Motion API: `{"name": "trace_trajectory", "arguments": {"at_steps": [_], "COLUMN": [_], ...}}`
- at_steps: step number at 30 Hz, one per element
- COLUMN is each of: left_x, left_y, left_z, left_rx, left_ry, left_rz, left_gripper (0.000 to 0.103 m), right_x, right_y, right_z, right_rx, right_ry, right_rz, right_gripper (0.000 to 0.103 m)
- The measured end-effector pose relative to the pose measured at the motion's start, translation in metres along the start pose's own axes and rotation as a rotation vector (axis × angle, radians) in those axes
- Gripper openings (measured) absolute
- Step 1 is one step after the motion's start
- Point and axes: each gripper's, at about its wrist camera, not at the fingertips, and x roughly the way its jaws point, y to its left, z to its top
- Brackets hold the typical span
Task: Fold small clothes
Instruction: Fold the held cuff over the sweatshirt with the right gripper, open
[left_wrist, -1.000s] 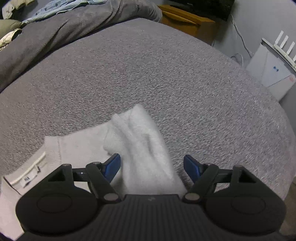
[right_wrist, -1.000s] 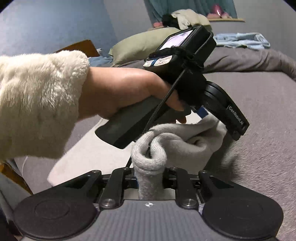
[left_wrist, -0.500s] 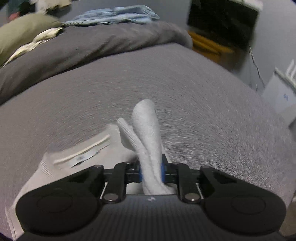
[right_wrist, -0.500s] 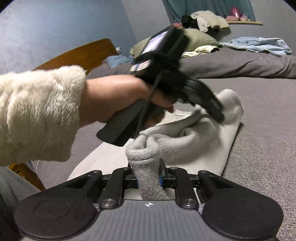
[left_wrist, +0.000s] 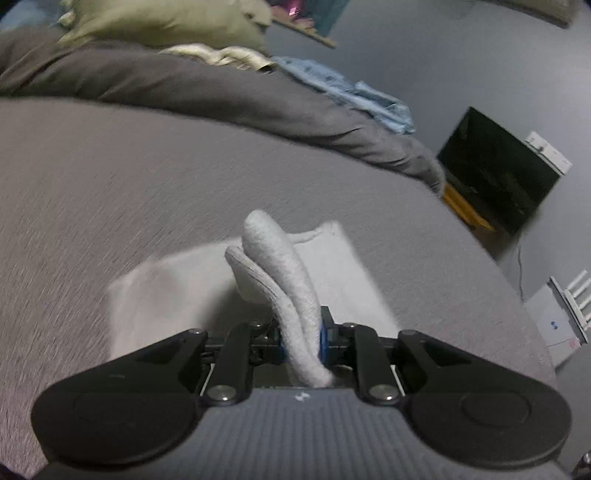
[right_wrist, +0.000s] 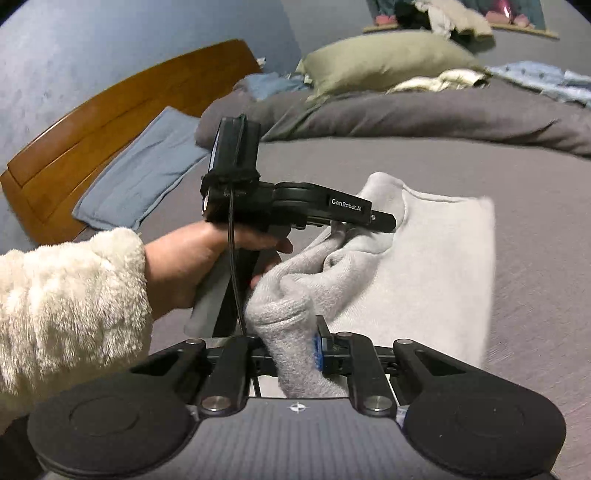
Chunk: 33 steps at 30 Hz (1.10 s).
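A small light grey knit sweater (right_wrist: 424, 258) lies on the grey bed (right_wrist: 535, 206). My left gripper (left_wrist: 301, 338) is shut on a bunched fold of the sweater (left_wrist: 280, 266), which stands up between its blue pads. The left gripper also shows in the right wrist view (right_wrist: 354, 218), held by a hand in a fluffy cream sleeve, pinching the sweater's raised edge. My right gripper (right_wrist: 295, 349) is shut on another thick fold of the same sweater at its near edge. Part of the sweater lies flat beyond both folds.
A dark grey duvet (right_wrist: 424, 110) with an olive pillow (right_wrist: 384, 59) and light blue clothes (left_wrist: 351, 92) lies at the back. A wooden headboard (right_wrist: 110, 110) and blue pillow (right_wrist: 147, 166) are left. A dark TV (left_wrist: 498, 173) and white router (left_wrist: 569, 295) stand right of the bed.
My left gripper closed on the sweater fold a second ago and has since lifted and swung it over. My right gripper stayed shut on its fold while the sweater spread flat behind.
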Motion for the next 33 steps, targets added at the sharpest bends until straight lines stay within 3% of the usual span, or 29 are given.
{"name": "trace_trajectory", "arguments": {"at_steps": [5, 12, 19, 23, 28, 33], "left_x": [-0.003, -0.023, -0.013, -0.014, -0.038, -0.029], "left_y": [0.03, 0.064, 0.102, 0.11, 0.122, 0.139], "left_z": [-0.015, -0.006, -0.025, -0.028, -0.026, -0.037], "left_rx": [-0.007, -0.046, -0.07, -0.095, -0.136, -0.12], "left_ry": [0.001, -0.073, -0.039, -0.068, -0.151, -0.067], "left_rz": [0.019, 0.001, 0.017, -0.009, -0.033, 0.011], "left_gripper": [0.012, 0.012, 0.012, 0.01, 0.01, 0.01], "right_x": [0.041, 0.059, 0.079, 0.09, 0.091, 0.108], "right_y": [0.022, 0.033, 0.034, 0.038, 0.047, 0.052], "right_z": [-0.021, -0.002, -0.009, -0.01, -0.003, 0.005], "right_rx": [-0.057, -0.133, -0.146, -0.138, -0.153, -0.136], "right_ry": [0.066, 0.034, 0.097, 0.113, 0.063, 0.094], "right_rz": [0.026, 0.061, 0.075, 0.078, 0.106, 0.125], "right_gripper": [0.017, 0.017, 0.017, 0.017, 0.017, 0.017]}}
